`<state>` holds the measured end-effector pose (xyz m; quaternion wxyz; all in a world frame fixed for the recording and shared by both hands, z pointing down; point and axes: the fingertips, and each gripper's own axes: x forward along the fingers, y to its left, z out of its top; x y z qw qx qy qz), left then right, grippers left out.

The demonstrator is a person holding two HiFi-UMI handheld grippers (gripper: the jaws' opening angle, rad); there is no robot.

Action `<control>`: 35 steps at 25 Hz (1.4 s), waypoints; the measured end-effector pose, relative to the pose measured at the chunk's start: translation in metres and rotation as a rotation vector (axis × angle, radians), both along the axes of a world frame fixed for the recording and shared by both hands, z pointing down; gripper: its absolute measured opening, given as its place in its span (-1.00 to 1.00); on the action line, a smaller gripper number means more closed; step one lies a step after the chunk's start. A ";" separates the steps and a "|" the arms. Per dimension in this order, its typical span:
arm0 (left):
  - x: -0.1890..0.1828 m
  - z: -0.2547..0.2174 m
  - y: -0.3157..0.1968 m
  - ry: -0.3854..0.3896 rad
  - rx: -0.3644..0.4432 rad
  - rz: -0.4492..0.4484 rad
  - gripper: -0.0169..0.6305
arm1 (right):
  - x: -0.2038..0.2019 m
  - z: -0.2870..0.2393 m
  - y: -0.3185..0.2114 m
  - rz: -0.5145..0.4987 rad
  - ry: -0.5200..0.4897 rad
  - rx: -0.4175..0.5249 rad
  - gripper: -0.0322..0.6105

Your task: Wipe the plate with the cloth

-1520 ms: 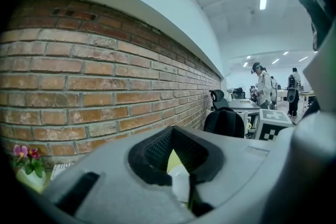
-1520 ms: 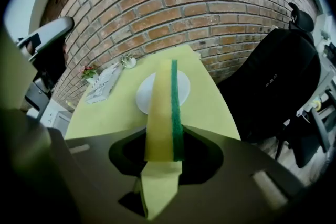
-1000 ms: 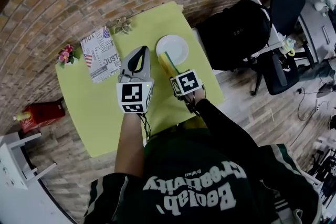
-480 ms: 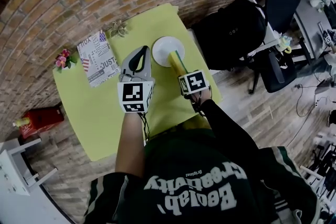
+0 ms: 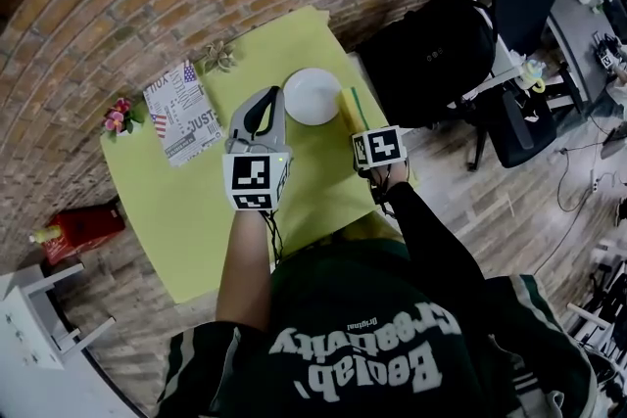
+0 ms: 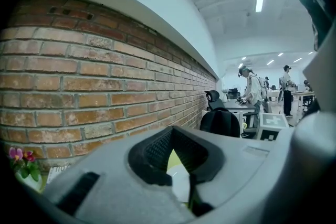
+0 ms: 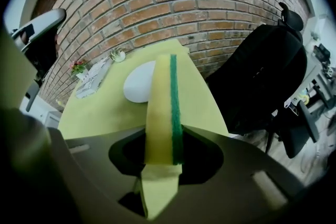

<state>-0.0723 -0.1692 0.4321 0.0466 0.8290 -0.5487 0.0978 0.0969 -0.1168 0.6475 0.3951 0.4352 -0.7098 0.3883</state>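
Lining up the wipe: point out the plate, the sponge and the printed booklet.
plate [image 5: 312, 96], head view, centre of its white face.
sponge [image 7: 158, 113], right gripper view, yellow side.
printed booklet [image 5: 183, 113], head view, middle of cover.

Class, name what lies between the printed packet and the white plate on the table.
In the head view, the left gripper lies between them, over the yellow table.

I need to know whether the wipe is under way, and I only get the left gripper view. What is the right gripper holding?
Observer: The right gripper is shut on a yellow sponge with a green scouring side.
Operator: Is the sponge on the plate?
Observer: No. In the head view it is beside the right edge of the white plate, not over it.
Operator: Where is my left gripper relative to that plate?
Observer: The left gripper is just left of the plate, jaws together and empty.
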 end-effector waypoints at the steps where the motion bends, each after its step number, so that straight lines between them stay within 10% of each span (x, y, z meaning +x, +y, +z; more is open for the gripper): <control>1: 0.001 0.000 0.000 -0.002 0.001 0.001 -0.94 | -0.001 -0.001 0.000 -0.001 -0.006 0.003 -0.47; 15: -0.010 0.003 0.004 -0.010 -0.009 -0.016 -0.94 | -0.088 0.000 0.035 -0.223 -0.138 -0.047 -0.47; 35: 0.005 0.003 0.000 -0.018 -0.004 0.026 -0.94 | -0.017 -0.010 0.006 -0.103 -0.083 0.016 -0.47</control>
